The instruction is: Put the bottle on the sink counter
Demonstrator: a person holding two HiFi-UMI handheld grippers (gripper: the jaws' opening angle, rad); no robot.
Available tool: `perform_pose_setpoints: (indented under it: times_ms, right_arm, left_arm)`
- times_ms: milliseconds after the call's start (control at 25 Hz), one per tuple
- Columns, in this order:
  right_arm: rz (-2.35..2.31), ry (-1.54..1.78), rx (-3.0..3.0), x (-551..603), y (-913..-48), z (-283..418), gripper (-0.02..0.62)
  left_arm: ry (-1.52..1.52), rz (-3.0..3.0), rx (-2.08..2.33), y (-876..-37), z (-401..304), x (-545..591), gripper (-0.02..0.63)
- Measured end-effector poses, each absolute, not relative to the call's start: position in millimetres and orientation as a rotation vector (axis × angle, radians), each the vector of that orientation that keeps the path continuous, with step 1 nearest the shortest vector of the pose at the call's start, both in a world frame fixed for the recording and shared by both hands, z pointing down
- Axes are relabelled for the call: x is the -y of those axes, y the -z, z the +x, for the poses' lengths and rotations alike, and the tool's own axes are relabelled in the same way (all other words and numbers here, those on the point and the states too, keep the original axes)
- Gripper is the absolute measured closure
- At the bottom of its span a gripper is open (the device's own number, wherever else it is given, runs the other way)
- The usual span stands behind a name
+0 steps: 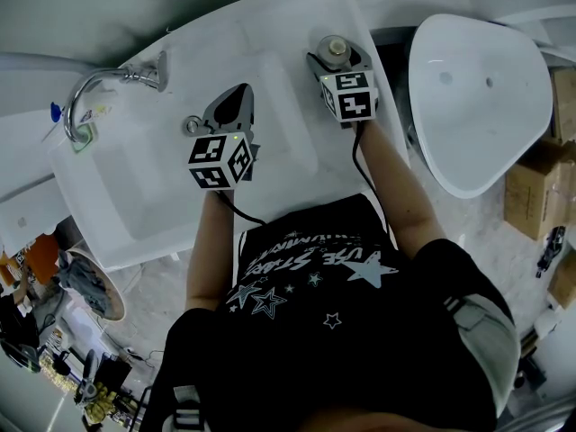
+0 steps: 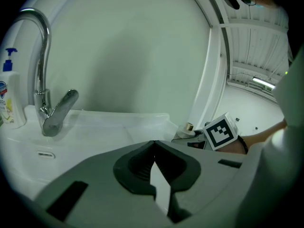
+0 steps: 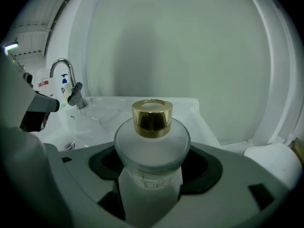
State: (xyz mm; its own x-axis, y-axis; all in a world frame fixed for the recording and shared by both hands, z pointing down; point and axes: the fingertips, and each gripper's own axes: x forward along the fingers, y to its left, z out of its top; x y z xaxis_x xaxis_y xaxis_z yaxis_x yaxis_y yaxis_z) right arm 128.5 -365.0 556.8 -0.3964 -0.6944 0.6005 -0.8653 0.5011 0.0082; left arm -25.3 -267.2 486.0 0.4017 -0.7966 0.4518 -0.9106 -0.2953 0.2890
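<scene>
Over the right-hand end of the sink counter (image 1: 279, 25), the right gripper (image 1: 338, 65) is clamping a frosted glass bottle (image 1: 335, 49) upright. Its jaws are pressing on the body below the shoulder, and the gold cap (image 3: 152, 117) is pointing up. No view is showing whether the base is touching the counter.

The left gripper (image 1: 232, 106) is hovering over the basin (image 1: 153, 187) with its jaws pressed together on nothing. It is sitting well apart from the faucet (image 1: 99, 84) and from the soap dispenser (image 2: 10, 94) beside it.

Judgement: the placing step is nearing completion. Lowering to contact and releasing are what is left.

Hazards from this point:
- Early release. If the jaws are parting while the base is hanging above the counter, the glass is likely to drop, tip or crack.
- Edge placement. The bottle is sitting near the counter's right edge, with the toilet (image 1: 477, 97) just beyond. A base overhanging that edge is likely to topple outward.
- Slope. A base landing on the rim curving into the basin is likely to slide inward.
- Drag on withdrawal. Jaws opening too little are likely to catch the wide shoulder and pull the bottle over.
</scene>
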Motion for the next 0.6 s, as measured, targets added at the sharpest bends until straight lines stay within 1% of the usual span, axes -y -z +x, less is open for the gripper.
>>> perform_pose_setpoints:
  times_ms: [600]
  right_arm:
    - [1.309,-0.416,2.173,358.7,-555.7,132.7,0.276]
  left_arm:
    - [-0.298,2.174,1.419,-484.2,-27.6,258.4,0.598]
